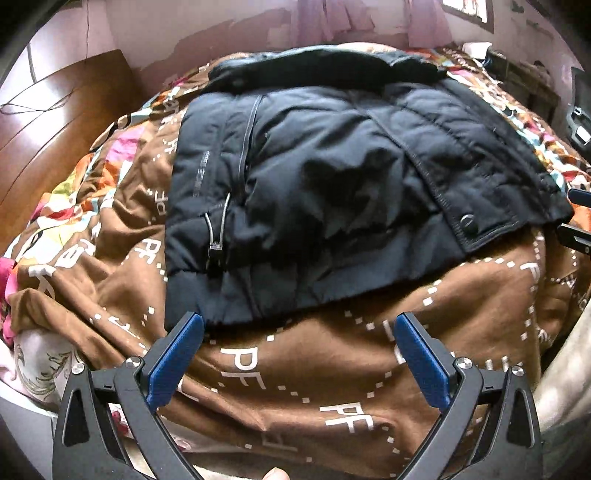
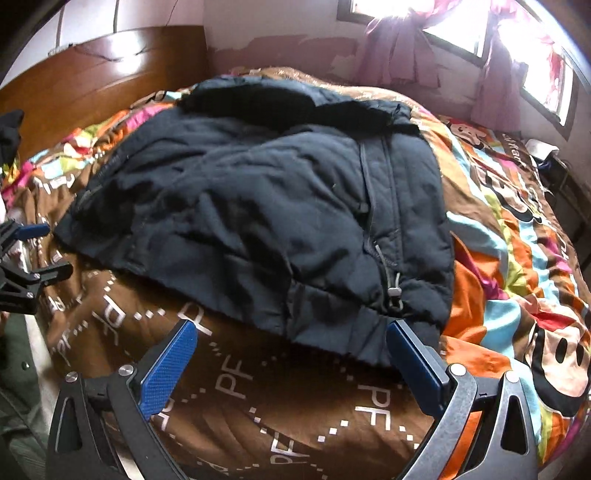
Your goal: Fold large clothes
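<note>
A dark navy padded jacket (image 1: 332,192) lies spread on a brown quilt (image 1: 295,387) printed with white "PF" letters and dotted lines, which covers a bed. Both grippers stand at the near side of the bed, pointing at the jacket's hem.

The left gripper (image 1: 299,325) has its jaws spread wide and holds nothing. The jacket's near hem runs just ahead of the jaws; the tip of the left blue pad (image 1: 177,362) sits at, or just over, the hem's near left corner, though contact cannot be told. Between and beneath the jaws lies bare brown quilt. Ahead and left of the jaws, a zip pull with a cord (image 1: 218,232) hangs on the jacket front; ahead and to the right, a flap edge with a snap button (image 1: 467,221) ends in a corner. Far left of the jaws a wooden headboard (image 1: 55,122) closes off that side. A fingertip (image 1: 275,473) shows at the bottom edge.

The right gripper (image 2: 291,328) is also wide open and empty. Its right pad (image 2: 413,365) sits against, or just above, the jacket's near right corner; its left pad (image 2: 166,369) stands over open quilt, clear of the hem. Right of the jaws the quilt turns to bright orange, blue and pink cartoon print (image 2: 517,258), lying free of the jacket. The jacket's dark collar (image 2: 266,99) lies at the far edge, ahead of the jaws. The left gripper shows at the left border of this view, beside the jacket's left corner. A window (image 2: 461,33) with pink curtains stands beyond the bed.
</note>
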Tool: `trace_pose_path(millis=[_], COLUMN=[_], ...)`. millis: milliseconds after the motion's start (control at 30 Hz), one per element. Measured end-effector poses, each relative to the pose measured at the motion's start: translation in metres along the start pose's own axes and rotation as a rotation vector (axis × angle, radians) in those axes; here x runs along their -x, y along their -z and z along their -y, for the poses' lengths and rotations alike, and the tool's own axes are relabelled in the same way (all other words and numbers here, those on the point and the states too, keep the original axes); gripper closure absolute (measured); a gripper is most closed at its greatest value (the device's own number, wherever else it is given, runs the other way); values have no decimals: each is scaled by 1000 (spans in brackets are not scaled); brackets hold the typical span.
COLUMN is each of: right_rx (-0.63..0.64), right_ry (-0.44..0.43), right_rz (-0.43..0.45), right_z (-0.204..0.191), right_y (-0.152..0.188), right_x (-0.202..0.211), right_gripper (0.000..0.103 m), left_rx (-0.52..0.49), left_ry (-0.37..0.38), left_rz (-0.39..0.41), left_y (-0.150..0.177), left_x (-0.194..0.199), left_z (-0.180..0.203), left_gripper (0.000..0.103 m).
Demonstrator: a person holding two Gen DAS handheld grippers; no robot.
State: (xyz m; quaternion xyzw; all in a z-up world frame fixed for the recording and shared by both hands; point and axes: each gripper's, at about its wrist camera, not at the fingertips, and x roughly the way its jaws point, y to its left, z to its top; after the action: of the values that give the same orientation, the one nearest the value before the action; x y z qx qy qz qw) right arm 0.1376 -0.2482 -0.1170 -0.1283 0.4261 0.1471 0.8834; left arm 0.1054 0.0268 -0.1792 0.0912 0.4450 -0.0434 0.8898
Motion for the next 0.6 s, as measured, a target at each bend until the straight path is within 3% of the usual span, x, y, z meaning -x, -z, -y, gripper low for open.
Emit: trace_pose_path(millis=[300,600], right_rx=[24,95], right_ry=[110,233], right_rz=[-110,-84], right_z=[13,15], right_y=[11,-1], right_x=[-29,-47], right_gripper=[0,0], left_rx=[2,27], left_ry=[8,-27], left_rz=[-39,-63], left_y=[2,1], left_x=[-11,-20], left_z=[-5,-11], left_gripper=[2,2])
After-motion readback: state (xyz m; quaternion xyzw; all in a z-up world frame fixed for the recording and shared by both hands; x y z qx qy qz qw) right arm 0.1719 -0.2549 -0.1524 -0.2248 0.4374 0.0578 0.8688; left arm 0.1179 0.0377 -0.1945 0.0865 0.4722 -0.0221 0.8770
